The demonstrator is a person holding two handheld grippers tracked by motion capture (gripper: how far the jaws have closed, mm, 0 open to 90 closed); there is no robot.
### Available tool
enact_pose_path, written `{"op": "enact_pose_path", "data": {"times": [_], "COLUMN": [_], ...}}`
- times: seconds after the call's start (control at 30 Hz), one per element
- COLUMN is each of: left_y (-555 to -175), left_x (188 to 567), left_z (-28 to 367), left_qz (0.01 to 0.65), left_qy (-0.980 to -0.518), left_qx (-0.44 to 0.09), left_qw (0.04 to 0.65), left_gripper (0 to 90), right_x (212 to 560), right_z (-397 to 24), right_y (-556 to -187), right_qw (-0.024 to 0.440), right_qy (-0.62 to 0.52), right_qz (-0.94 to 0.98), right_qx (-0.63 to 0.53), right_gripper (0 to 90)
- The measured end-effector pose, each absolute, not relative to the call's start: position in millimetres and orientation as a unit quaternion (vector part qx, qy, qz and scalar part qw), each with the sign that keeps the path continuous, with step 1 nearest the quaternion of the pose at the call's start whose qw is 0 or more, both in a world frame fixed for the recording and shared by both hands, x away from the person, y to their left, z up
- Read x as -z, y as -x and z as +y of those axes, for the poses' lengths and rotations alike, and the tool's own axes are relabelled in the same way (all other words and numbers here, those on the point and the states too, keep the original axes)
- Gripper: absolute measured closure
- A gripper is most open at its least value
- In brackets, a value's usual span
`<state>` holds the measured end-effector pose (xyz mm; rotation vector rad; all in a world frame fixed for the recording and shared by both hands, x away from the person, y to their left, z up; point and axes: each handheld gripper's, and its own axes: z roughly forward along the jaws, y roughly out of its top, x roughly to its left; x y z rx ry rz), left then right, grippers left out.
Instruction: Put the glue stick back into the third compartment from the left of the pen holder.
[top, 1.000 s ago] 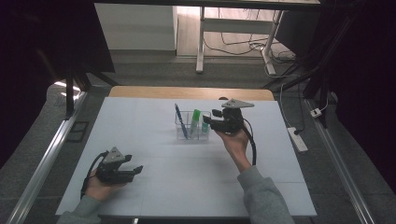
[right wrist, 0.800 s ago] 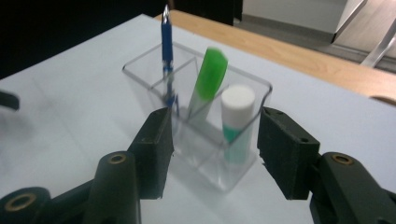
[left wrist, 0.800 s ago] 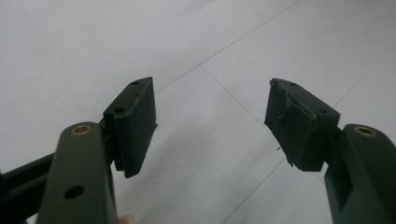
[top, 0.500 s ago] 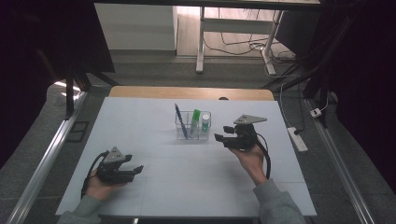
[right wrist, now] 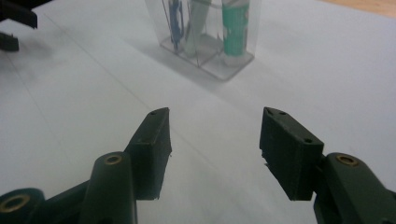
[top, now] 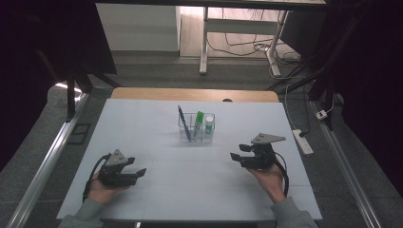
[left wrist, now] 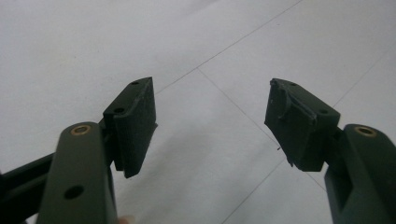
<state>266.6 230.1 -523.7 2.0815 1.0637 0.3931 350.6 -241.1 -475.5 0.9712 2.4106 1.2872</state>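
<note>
No readable text anywhere (tube (right wrist: 235, 28) print seemingly blurred).

The clear holder (right wrist: 205, 39) is cut off by the right gripper view's top edge; its pen (right wrist: 175, 21) and tubes lose their tops, labels unreadable.

We see the left gripper (left wrist: 210, 126) with jaws wide apart, nothing between them. Below lies the white table surface (left wrist: 140, 42), crossed by thin lines that meet just past the gap. Black pads (left wrist: 135, 126) look worn.
</note>
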Motion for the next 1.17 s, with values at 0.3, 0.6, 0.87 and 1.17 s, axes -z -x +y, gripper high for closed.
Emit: {"op": "enact_pose_path", "data": {"times": [0.3, 0.6, 0.87, 1.17], "left_y": [-267, -265, -265, -265], "left_x": [523, 520, 520, 520], "left_z": [227, 225, 224, 224], "left_qz": [0.414, 0.407, 0.406, 0.406], "left_qy": [-0.813, -0.812, -0.812, -0.812], "left_qx": [-0.151, -0.158, -0.156, -0.155], "left_qw": [0.381, 0.388, 0.388, 0.389], "left_gripper": [33.2, 33.3, 33.0, 32.7], "right_x": [487, 492, 493, 494], "right_z": [-282, -298, -299, -300], "right_y": [-326, -313, -314, -313], "right_qw": [0.133, 0.142, 0.147, 0.147], "right_qy": [-0.336, -0.329, -0.323, -0.322], "right_qz": [0.830, 0.833, 0.837, 0.835], "right_qx": [-0.424, -0.423, -0.418, -0.421], "right_gripper": [42.4, 42.0, 41.6, 40.9]}}
